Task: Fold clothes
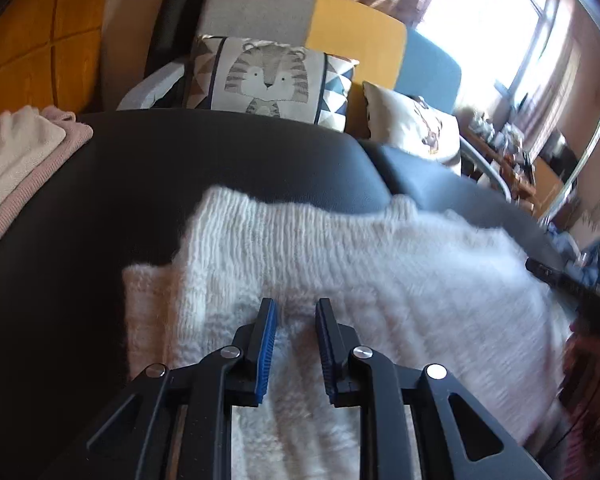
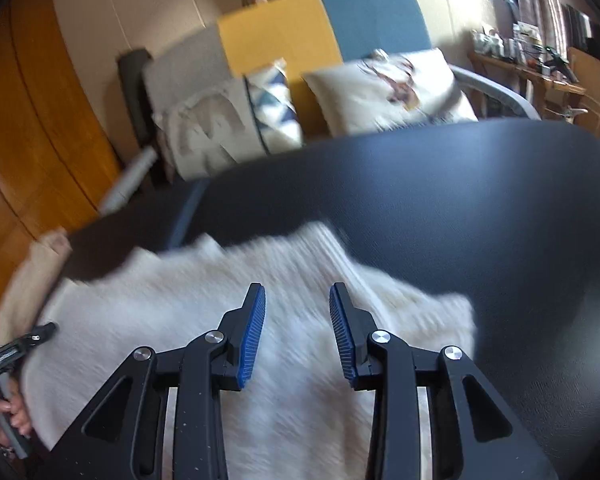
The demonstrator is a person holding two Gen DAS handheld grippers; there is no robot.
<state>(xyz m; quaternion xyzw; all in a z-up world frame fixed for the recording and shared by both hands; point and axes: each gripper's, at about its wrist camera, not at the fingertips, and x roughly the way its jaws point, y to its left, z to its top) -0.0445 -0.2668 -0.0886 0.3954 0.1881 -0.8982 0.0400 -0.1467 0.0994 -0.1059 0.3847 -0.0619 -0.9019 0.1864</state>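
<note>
A white knit sweater point(image 1: 340, 264) lies spread on a black table point(image 1: 160, 168), both tools poised over it. The left tool point(image 1: 296, 312) and right tool point(image 2: 297, 300) each have blue-padded jaws apart, gripping nothing. Only the left view shows folded cream and pink garments point(image 1: 24, 160) at the table's edge and a tiger cushion point(image 1: 266, 80); the right view alone catches the person's left hand point(image 2: 8, 416).

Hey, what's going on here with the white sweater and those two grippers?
A person is folding clothes with two handheld grippers. A fluffy white sweater lies spread on the black table. The left gripper and right gripper both hover over it, jaws open, gripping nothing. A folded pile sits at the table's far left.
</note>
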